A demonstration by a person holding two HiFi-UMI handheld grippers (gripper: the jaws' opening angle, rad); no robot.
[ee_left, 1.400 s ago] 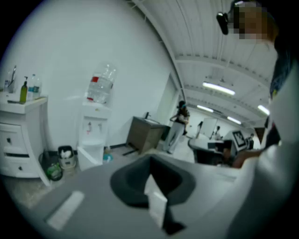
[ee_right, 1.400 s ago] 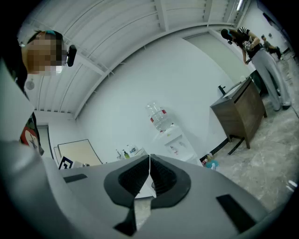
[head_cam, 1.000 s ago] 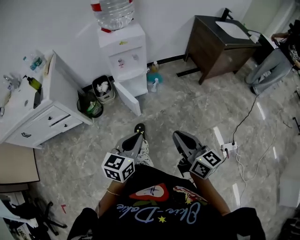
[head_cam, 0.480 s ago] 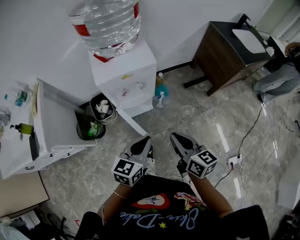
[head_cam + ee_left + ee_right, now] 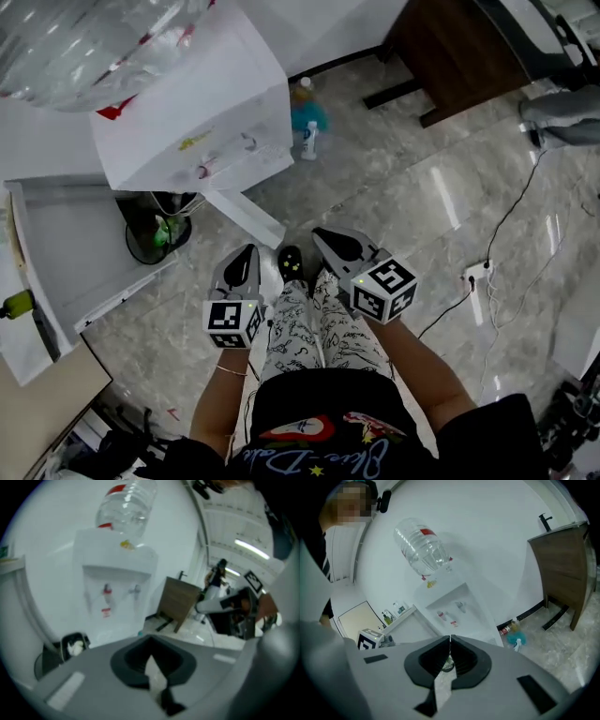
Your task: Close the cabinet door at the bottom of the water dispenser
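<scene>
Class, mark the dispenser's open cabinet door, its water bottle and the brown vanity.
cabinet door (image 5: 246,216), head view, middle of the white panel.
water bottle (image 5: 423,548), right gripper view, clear body.
brown vanity (image 5: 560,566), right gripper view, side panel.

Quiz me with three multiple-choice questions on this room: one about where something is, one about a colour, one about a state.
1. Where is the black bin relative to the water dispenser? A on top of it; B on the floor beside it; C across the room.
2. What colour is the dispenser's body? A white; B brown; C blue.
3. Its bottom cabinet door is: A shut; B swung open; C missing.

1 B: it stands on the floor at the dispenser's side.
2 A: its panels are white.
3 B: the door juts out over the floor.
</scene>
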